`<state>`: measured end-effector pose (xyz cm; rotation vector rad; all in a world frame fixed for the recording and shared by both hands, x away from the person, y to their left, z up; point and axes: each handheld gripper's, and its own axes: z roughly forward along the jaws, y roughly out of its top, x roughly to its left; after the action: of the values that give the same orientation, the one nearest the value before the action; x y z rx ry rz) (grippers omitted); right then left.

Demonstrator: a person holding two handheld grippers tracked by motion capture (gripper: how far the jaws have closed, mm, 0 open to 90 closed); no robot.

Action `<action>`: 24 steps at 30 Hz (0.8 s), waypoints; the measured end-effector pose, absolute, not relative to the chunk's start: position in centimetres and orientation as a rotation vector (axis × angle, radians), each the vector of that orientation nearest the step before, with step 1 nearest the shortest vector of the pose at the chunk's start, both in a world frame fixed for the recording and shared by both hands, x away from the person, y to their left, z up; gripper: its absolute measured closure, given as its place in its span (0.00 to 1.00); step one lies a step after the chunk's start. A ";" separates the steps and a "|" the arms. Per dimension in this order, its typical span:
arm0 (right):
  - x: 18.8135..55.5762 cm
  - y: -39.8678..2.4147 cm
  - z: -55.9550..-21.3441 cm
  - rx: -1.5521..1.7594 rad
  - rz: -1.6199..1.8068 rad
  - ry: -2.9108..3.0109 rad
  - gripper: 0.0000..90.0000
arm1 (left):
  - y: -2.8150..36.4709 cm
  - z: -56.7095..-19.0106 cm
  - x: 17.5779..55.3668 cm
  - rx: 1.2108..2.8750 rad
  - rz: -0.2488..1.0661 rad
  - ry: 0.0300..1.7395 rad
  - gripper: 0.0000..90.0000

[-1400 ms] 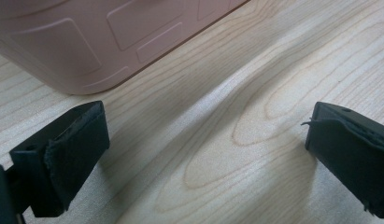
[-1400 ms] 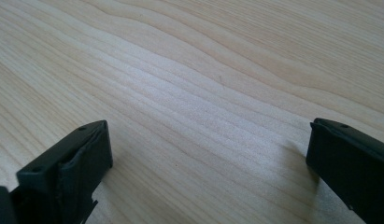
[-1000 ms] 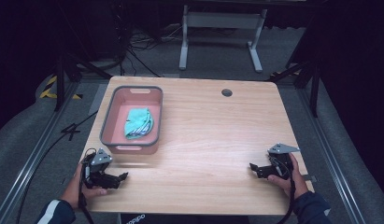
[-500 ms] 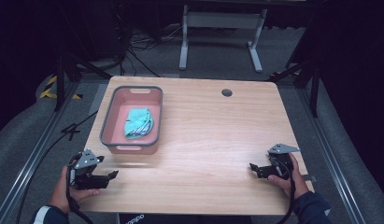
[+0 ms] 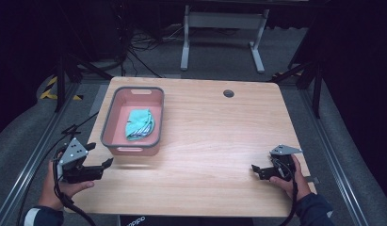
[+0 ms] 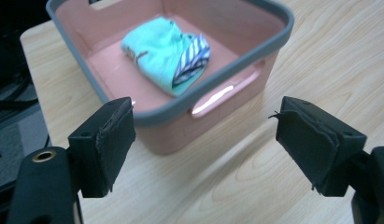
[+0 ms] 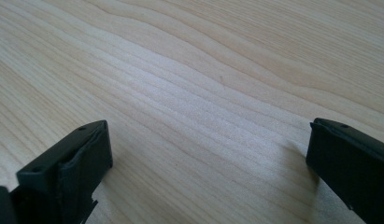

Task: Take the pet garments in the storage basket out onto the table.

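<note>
Over the last second our left gripper (image 5: pixel 99 167) has drawn back toward the near left corner of the table (image 5: pixel 214 141) and a little past its left edge, while our right gripper (image 5: pixel 258 172) has stayed where it was near the right edge. Both are released: in the left gripper view the two black jaws stand wide apart with nothing between them, and in the right gripper view the jaws are just as wide over bare wood. The thing we are working toward is a folded teal cloth (image 6: pixel 164 53) with a striped patch, lying inside a pink basket (image 5: pixel 108 134) with a grey rim, on the left half of the table. From the left gripper the basket lies straight ahead and close, its near wall with the handle slot facing the jaws. The cloth sits beyond that wall, with its long axis running away from us along the basket's length. The left hand is clearly nearer; the right is well apart, across the table.
</note>
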<state>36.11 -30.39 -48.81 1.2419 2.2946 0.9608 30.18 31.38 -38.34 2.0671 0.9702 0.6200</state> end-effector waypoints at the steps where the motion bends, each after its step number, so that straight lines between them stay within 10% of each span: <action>1: 36.1 -30.4 -48.8 1.242 0.961 2.295 0.01 | 31.3 -38.1 30.4 2.069 0.627 0.972 0.22; 24: 36.1 -30.4 -48.8 1.246 0.959 2.292 0.01 | 25.5 -37.1 43.3 2.182 0.467 0.987 0.19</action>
<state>36.08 -30.36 -48.81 1.2459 2.2918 0.9585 43.34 25.46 -37.12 2.1821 0.9873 0.4668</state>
